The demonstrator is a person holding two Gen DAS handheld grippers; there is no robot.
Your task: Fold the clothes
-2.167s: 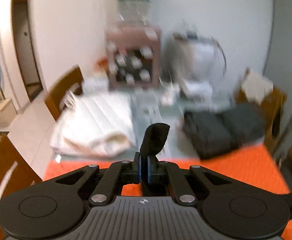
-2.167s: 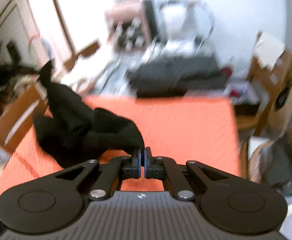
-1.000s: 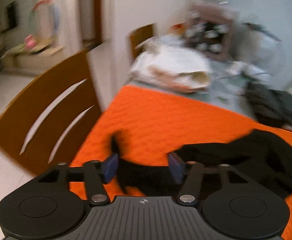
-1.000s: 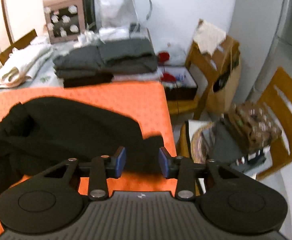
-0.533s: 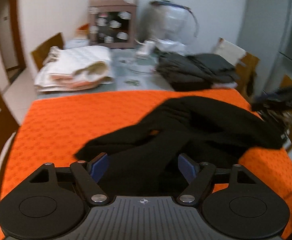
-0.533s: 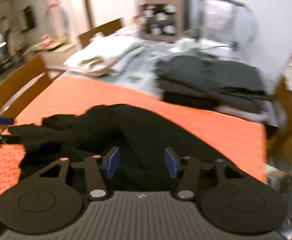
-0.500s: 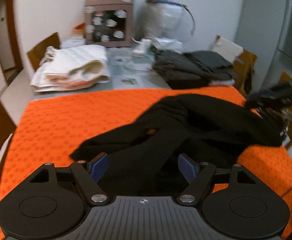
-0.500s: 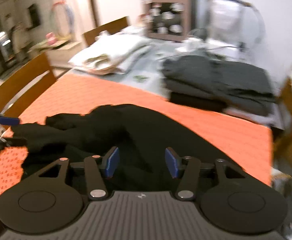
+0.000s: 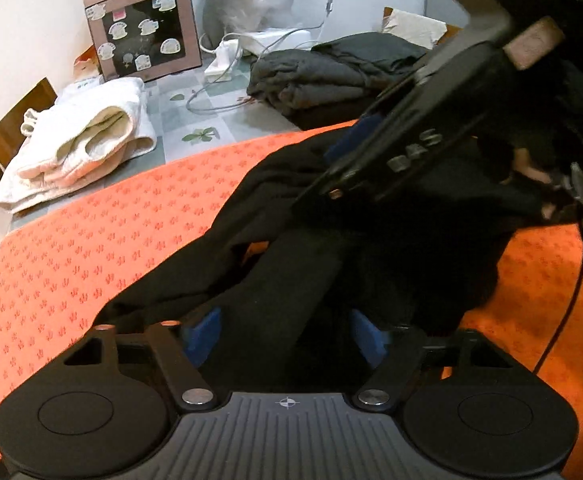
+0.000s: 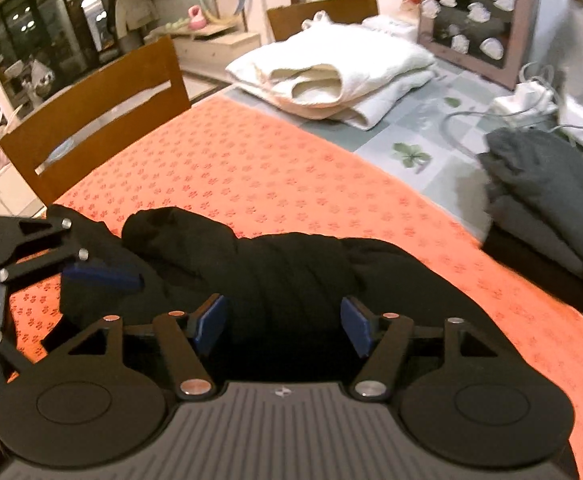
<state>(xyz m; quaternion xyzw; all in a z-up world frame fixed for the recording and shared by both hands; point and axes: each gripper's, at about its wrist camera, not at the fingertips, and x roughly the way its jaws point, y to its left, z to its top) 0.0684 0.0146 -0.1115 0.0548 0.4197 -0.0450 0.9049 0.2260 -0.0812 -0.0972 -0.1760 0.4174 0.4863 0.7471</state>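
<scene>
Right wrist view: the black garment point(image 10: 291, 264) lies bunched in the middle of the orange cloth point(image 10: 251, 168). Both the left gripper point(image 9: 285, 332), just closing, and the right gripper point(image 10: 283, 320), just opening, hold nothing. Next, probably grab edges and spread it flat.

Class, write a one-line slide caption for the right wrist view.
Open right gripper over a crumpled black garment on the orange tablecloth, left gripper alongside.

Home dining room: wooden chair point(image 10: 91, 120), tablecloth-covered table point(image 10: 251, 168), folded laundry point(image 10: 331, 72), sideboard clutter.
</scene>
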